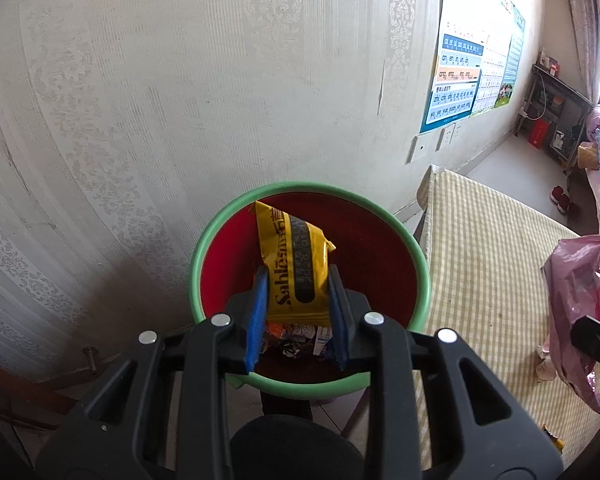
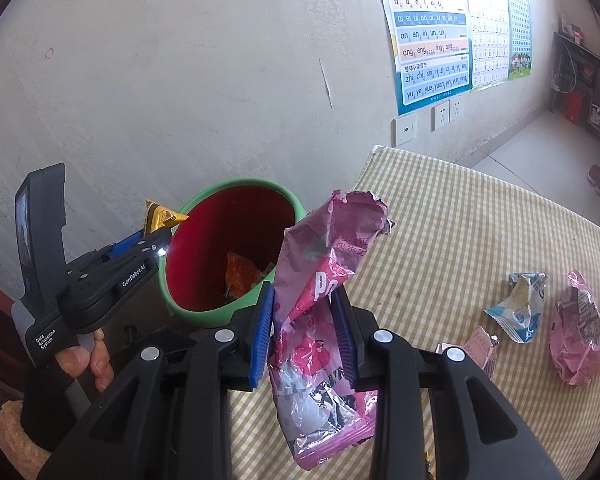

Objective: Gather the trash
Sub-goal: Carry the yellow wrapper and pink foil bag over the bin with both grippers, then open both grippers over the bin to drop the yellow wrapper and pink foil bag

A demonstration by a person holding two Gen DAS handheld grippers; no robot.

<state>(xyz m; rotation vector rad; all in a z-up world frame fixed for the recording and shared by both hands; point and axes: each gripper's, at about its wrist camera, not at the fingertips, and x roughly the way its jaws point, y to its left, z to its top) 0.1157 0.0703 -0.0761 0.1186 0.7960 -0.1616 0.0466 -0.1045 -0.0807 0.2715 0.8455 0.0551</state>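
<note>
1. Left wrist view: left gripper is clamping a yellow snack wrapper, holding it over the open mouth of the red bin with the green rim; crumpled wrappers are lying inside.
2. Right gripper is pinching a pink wrapper above the checked tablecloth, beside the bin.
3. More wrappers are lying on the cloth, well apart.

Both wrist views look steeply down along their jaws; each closely sees the bin (green-rimmed).
</note>
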